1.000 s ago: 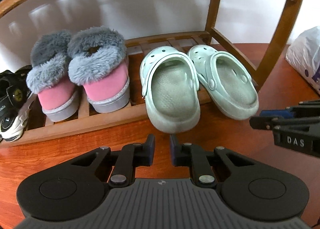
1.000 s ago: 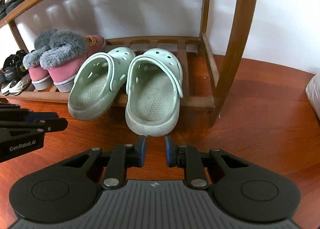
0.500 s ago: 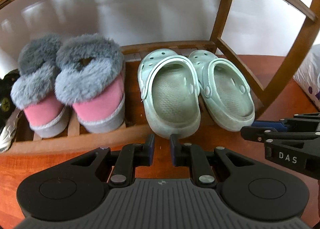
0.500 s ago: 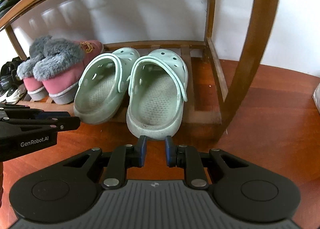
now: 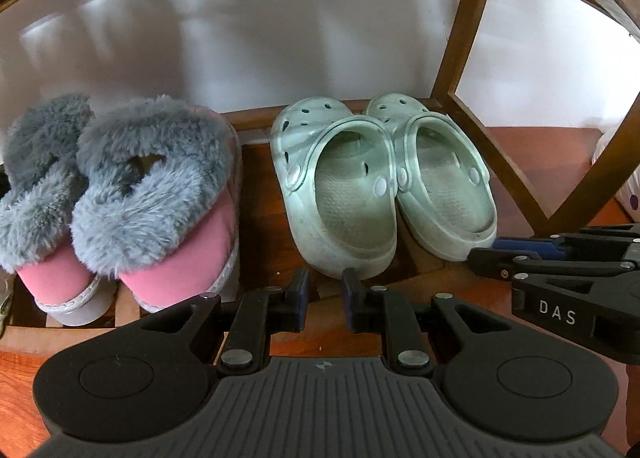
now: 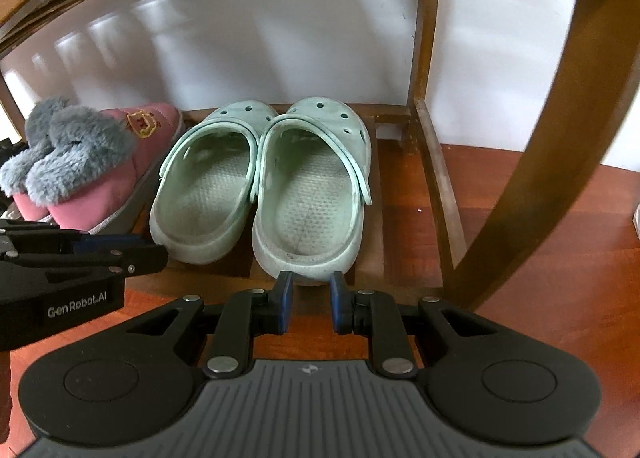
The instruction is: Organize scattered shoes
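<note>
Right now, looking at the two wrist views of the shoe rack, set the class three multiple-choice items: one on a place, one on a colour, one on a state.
1. Where do the mint-green clogs sit?
A. On the bottom shelf of the wooden rack, right of the slippers
B. On the floor outside the rack
C. On top of the slippers

2. What colour is the fur trim on the pink slippers?
A. White
B. Grey
C. Brown

3. What is between the jaws of the right gripper?
A. A slipper
B. A clog strap
C. Nothing

Answers:
1 A: both clogs rest side by side on the slats, with the pink pair to their left.
2 B: the fluffy collars are grey above pink bodies.
3 C: the narrow gap shows only floor and the clog heel beyond it.
</note>
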